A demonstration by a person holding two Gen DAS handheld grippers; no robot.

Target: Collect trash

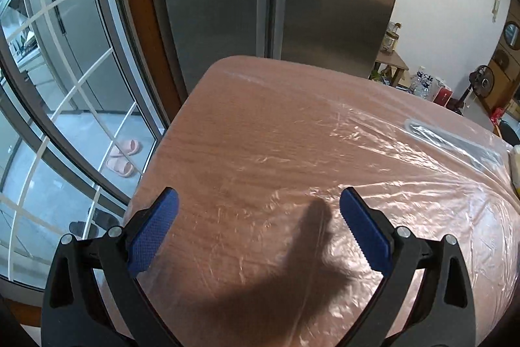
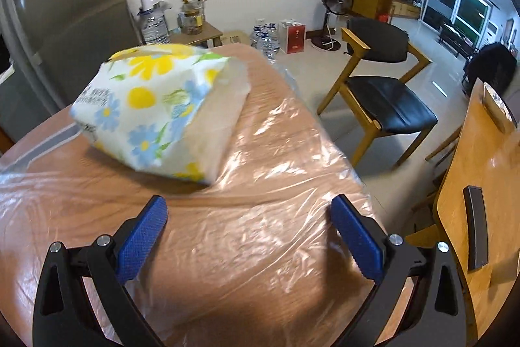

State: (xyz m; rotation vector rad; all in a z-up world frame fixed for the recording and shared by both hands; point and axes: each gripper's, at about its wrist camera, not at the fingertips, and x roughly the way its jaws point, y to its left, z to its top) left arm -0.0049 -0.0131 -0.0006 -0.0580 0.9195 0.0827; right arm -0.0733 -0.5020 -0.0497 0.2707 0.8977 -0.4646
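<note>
Floral-printed tissue pack (image 2: 156, 109) is seen on the plastic-covered surface (image 2: 260, 249) at 11 o'clock of the right tongs (image 2: 248, 234), the nearer pair; long axis runs 10-to-4. Left tongs (image 1: 260, 226) and right are held wide, empty.

The left gripper (image 1: 259, 228) hangs wide apart above what looks like plastic film (image 1: 373, 171) covering the table (image 1: 227, 119).

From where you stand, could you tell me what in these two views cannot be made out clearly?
- Tissue pack, right wrist view: motion blur makes its printed text unreadable.
- Grey object under the clear plastic sheet, left wrist view: glare and wrinkles hide what it is.
- Pale yellow item, left wrist view: cut off by the right edge.
- Table near edge: hidden behind the open left gripper and open right gripper.
</note>
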